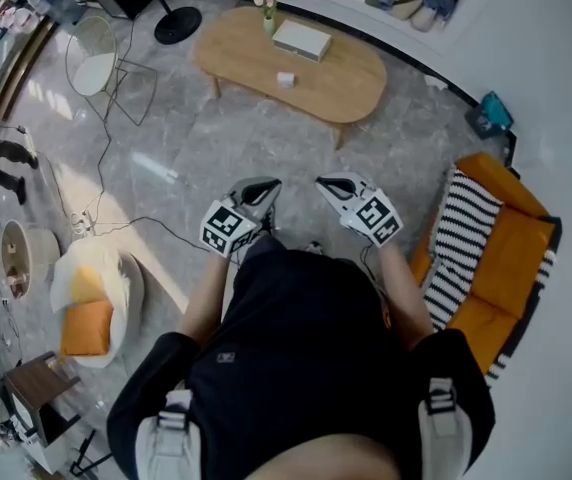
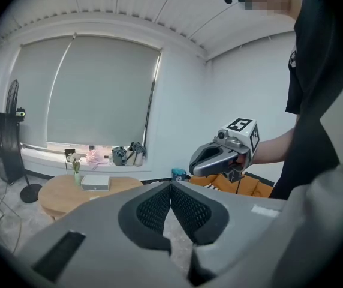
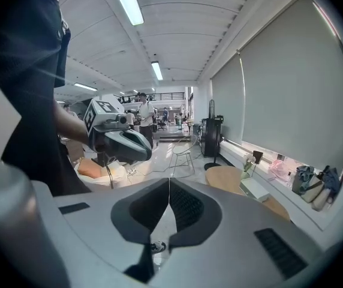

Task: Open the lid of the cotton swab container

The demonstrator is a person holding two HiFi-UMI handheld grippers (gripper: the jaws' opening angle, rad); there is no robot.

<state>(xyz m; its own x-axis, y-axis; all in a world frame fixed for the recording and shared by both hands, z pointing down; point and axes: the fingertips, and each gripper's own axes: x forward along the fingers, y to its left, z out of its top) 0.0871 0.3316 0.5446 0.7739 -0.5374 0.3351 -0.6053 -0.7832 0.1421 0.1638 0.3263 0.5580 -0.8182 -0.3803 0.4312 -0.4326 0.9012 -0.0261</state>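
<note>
A small white box (image 1: 286, 79), possibly the cotton swab container, sits on a wooden oval table (image 1: 346, 88) far ahead on the floor. Both grippers are held in front of the person's chest, well short of the table. My left gripper (image 1: 262, 191) is shut with nothing between its pads, which meet in the left gripper view (image 2: 171, 188). My right gripper (image 1: 332, 187) is also shut and empty (image 3: 169, 185). Each gripper shows in the other's view: the right one (image 2: 196, 161) and the left one (image 3: 141, 152).
On the table also stand a flat white box (image 1: 302, 39) and a small vase with a flower (image 1: 267, 13). A white wire chair (image 1: 94, 58) and a fan base (image 1: 177, 25) are at the left. An orange seat with a striped cloth (image 1: 481, 243) is at the right; cushions (image 1: 91, 313) and cables lie left.
</note>
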